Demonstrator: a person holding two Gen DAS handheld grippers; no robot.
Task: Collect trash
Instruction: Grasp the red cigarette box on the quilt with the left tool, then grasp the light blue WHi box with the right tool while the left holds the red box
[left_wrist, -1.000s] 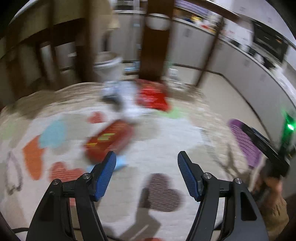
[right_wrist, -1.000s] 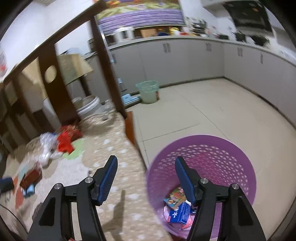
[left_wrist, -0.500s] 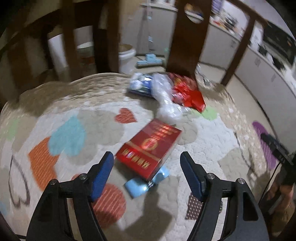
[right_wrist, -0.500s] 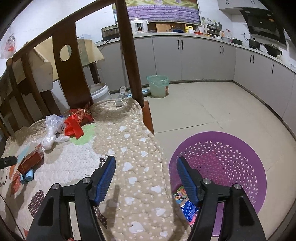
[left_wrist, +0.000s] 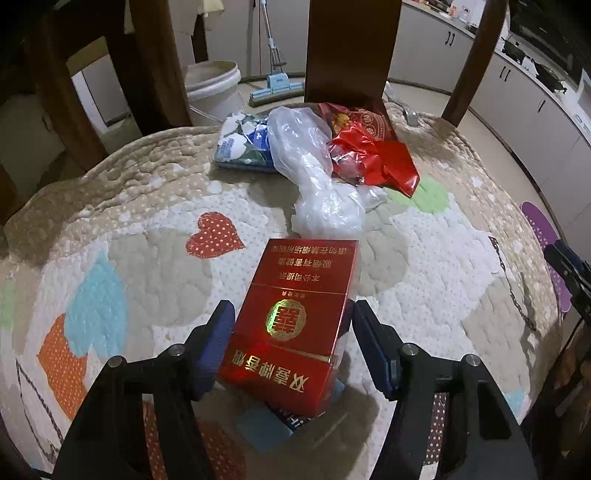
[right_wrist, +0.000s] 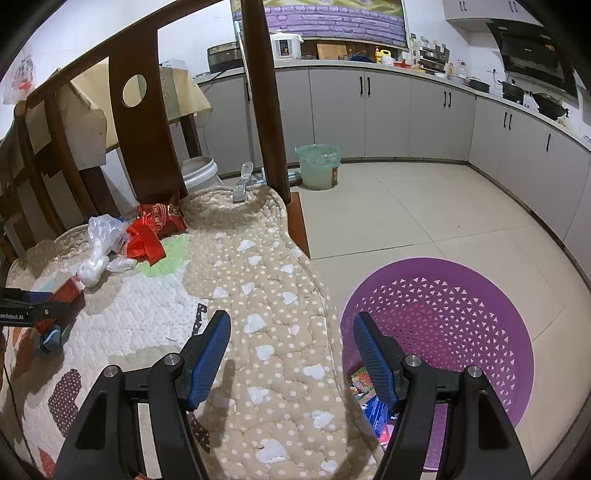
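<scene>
A red cigarette box (left_wrist: 295, 317) lies on the quilted cushion (left_wrist: 147, 206), resting on a small blue item (left_wrist: 262, 424). My left gripper (left_wrist: 293, 332) is open with its fingers on either side of the box, not closed on it. Beyond lie a clear plastic bag (left_wrist: 314, 177), a red wrapper (left_wrist: 373, 151) and a blue-white packet (left_wrist: 243, 144). My right gripper (right_wrist: 291, 350) is open and empty, over the cushion's edge beside the purple basket (right_wrist: 461, 317), which holds some trash (right_wrist: 369, 398). The box (right_wrist: 64, 293) shows at the left there.
Dark wooden chair-back posts (left_wrist: 351, 51) rise behind the trash. A white bucket (left_wrist: 212, 88) and a mop (left_wrist: 275, 88) stand on the floor behind. A green bin (right_wrist: 317, 166) stands by the grey kitchen cabinets (right_wrist: 424, 110).
My left gripper has moved forward and down until its fingers straddle the red box. My right gripper has swung left, from over the basket to the cushion's edge.
</scene>
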